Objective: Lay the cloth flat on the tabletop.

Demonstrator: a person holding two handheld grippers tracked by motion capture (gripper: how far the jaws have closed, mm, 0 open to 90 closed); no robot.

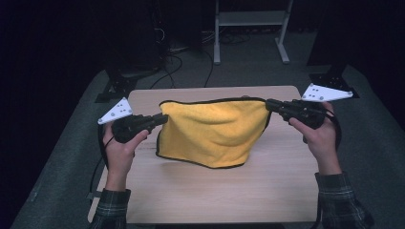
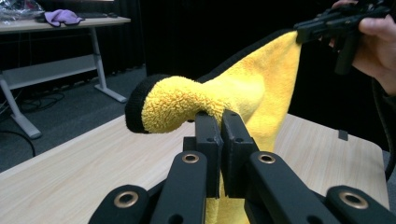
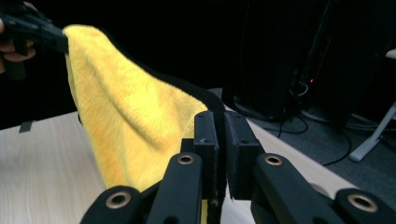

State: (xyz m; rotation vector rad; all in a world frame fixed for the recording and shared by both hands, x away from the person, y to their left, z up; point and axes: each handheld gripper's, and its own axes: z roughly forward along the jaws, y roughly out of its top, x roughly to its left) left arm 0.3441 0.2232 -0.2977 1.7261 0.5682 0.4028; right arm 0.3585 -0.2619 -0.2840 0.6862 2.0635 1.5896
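Yellow terry cloth [image 1: 212, 131] with black edging hangs above the wooden table [image 1: 200, 191], stretched between the two grippers. The left gripper [image 1: 160, 119] pinches its left top corner, jaws clamped on the fabric; the right gripper [image 1: 270, 105] clamps the right top corner. To do this well, both hands should probably lift evenly, keeping the top edge taut above the table.

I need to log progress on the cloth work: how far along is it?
Done: the left tool and the right tool are each shut on an upper corner of the yellow cloth. In hand: the cloth hangs stretched between them above the wooden table, its lower edge near or on the tabletop. Left: it is neither folded nor laid flat; which comes next I cannot tell.
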